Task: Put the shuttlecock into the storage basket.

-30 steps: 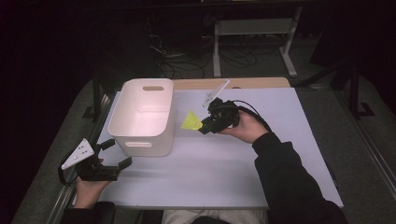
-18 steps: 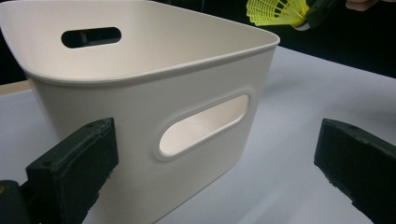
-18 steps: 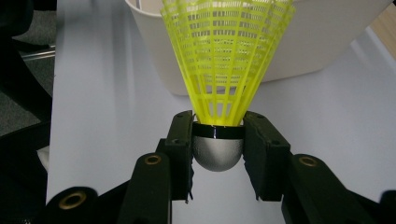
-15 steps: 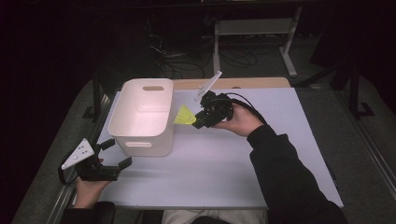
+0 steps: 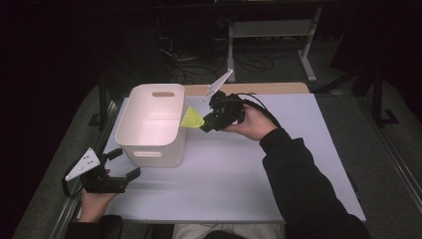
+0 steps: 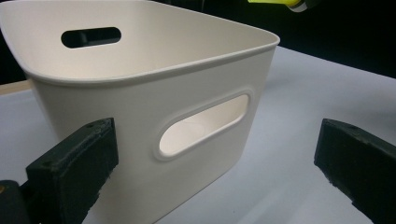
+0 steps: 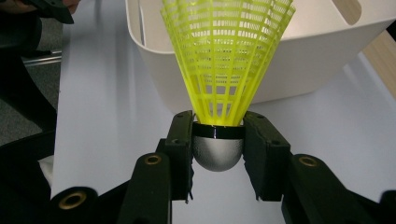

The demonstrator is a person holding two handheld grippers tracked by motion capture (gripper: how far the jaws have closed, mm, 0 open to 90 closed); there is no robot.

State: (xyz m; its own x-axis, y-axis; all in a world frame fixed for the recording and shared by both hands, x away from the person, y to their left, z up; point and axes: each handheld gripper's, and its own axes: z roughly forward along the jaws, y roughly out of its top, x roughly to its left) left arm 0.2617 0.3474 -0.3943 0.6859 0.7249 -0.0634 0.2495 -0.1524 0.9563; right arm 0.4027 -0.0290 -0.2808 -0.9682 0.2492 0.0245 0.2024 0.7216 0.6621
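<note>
Over the right rim of the white plastic storage bin (image 5: 152,124), our right gripper (image 5: 205,124) clenches the yellow plastic shuttlecock with the silver rounded cork (image 5: 191,119), held off the table. From the right gripper view we see both black jaws pressing on the shuttlecock (image 7: 224,74) at its cork and the dark band above it, with the mesh skirt fanning away from us toward the bin (image 7: 317,60). From the high view the skirt points left, its wide end just beside the bin's rim, level with the top of the wall.

Our left gripper (image 5: 122,164) rests near the front left corner of the pale lilac table mat (image 5: 239,174), just in front of the bin. From the left gripper view its jaws stand wide apart with nothing between them, released, facing the bin (image 6: 140,93) and its oval handle slot (image 6: 203,123). We also catch a bit of the shuttlecock (image 6: 275,2) at the top edge there.
</note>
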